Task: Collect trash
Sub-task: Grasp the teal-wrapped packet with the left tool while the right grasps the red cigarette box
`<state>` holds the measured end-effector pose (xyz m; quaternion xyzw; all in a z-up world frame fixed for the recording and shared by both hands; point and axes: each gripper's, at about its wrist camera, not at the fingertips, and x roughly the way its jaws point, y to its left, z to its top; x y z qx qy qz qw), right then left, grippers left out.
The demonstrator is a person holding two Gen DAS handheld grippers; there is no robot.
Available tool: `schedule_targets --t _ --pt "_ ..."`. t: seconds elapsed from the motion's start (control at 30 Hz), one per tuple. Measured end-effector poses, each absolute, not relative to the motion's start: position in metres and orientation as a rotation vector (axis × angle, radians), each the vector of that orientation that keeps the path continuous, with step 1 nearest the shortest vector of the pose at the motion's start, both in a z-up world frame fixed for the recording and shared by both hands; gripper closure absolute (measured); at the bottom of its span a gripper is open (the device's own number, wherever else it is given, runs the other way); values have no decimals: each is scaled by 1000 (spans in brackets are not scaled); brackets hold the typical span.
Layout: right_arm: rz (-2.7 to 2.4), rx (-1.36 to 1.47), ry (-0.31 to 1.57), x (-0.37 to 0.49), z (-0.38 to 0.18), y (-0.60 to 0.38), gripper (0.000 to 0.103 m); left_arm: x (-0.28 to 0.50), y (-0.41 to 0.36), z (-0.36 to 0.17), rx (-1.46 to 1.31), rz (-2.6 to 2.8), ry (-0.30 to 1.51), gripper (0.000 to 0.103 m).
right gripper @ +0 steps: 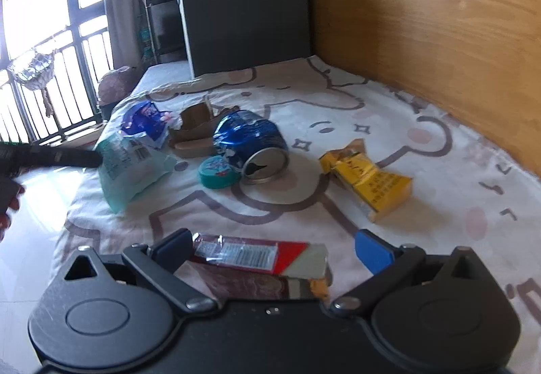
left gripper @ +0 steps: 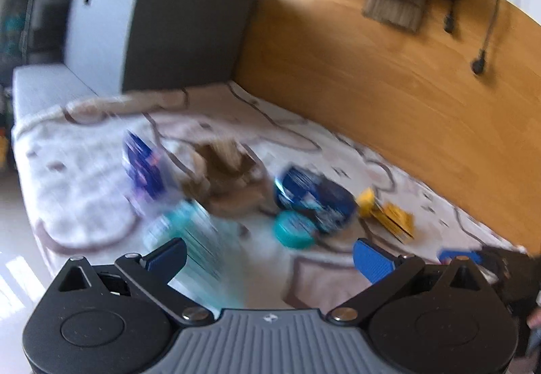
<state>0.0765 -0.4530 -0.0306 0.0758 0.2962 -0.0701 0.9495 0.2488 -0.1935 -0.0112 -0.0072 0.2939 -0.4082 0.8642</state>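
Note:
Trash lies on a cartoon-print bed sheet (right gripper: 338, 97). In the right wrist view I see a crushed blue can (right gripper: 250, 144), a teal lid (right gripper: 218, 173), a yellow wrapper (right gripper: 368, 181), a blue wrapper (right gripper: 143, 120), torn brown cardboard (right gripper: 196, 134) and a teal bag (right gripper: 132, 168). My right gripper (right gripper: 270, 250) is open, and a red and white wrapper (right gripper: 250, 255) lies between its fingers. The blurred left wrist view shows my left gripper (left gripper: 270, 259) open, its left finger beside the teal bag (left gripper: 189, 232). Beyond it sit the can (left gripper: 314, 201) and lid (left gripper: 292, 228).
A dark lidded box (right gripper: 243, 12) stands at the far end of the bed, against a wooden wall panel (right gripper: 439, 19). A window with railings (right gripper: 44, 70) is at the left, above a pale floor (right gripper: 30, 239). A person's hand (right gripper: 6, 205) shows at the left edge.

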Motion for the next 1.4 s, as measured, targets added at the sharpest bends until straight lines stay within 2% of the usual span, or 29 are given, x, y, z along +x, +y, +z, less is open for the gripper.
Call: schedule_targets --t 0.17,0.43,0.73,0.9,1.13,1.2,1.27,1.4 --pt "-104 161 618 72 -30 -446 0 278 -193 -6 -3 -787 597 0" --pt "-16 180 613 48 -23 -430 0 320 -194 -31 -119 -697 733 0" --pt "153 152 675 25 -18 -412 1 324 -176 -57 -320 -635 809 2" --pt "22 151 707 29 -17 -425 1 321 -175 -63 -355 -617 807 5" --pt "-140 265 725 43 -32 -431 1 313 -187 -63 -373 -547 815 27" --pt "-181 286 733 48 -36 -429 1 311 -191 -63 -369 -534 826 39" --pt "-206 280 735 55 -39 -425 1 309 -195 -62 -351 -526 832 47" --pt "-226 236 731 66 -46 -416 1 304 -197 -62 -340 -535 828 51"
